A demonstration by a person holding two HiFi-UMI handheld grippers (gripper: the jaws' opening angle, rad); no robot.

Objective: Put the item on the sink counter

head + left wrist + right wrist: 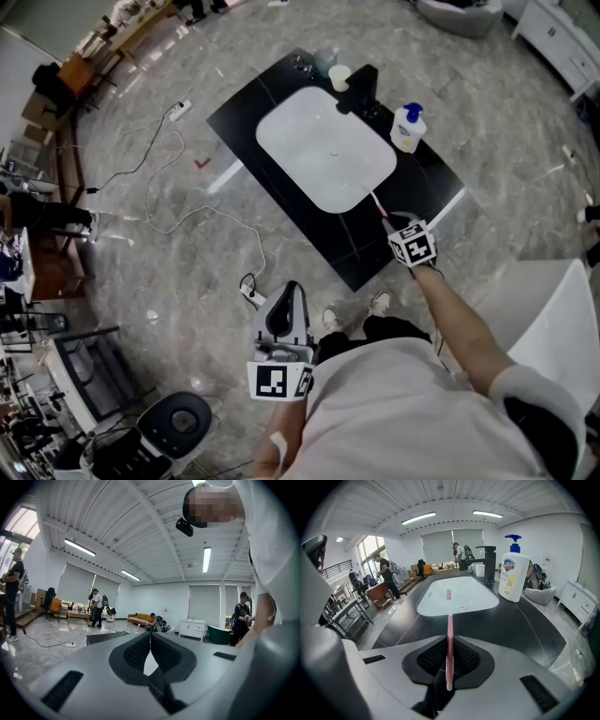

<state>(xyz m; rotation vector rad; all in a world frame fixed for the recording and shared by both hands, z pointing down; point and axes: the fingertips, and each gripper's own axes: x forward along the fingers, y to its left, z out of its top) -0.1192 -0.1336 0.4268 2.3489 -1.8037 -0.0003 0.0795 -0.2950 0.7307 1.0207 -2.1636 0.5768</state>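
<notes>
1. Pink slim toothbrush (pixel 449 639) sits clamped in the right gripper's (pixel 449 645) jaws, above the black desk's (pixel 424 180) near edge, its head reaching toward the white rounded basin (pixel 326 148).
2. Bare desk runs between the basin and the white pump soap bottle (pixel 513 573).
3. Left gripper's (pixel 150 645) jaws are closed on nothing, well off the desk.

Head view: high above the person, facing steeply down, with the table (pixel 328 246) at 12 o'clock and well apart. Right gripper view: low, just over the table's near end, facing along it. It shares the basin (pixel 457 597) and soap bottle (pixel 513 573) with the head view. Left gripper view: tilted up toward the ceiling (pixel 140 536), facing across the room.
</notes>
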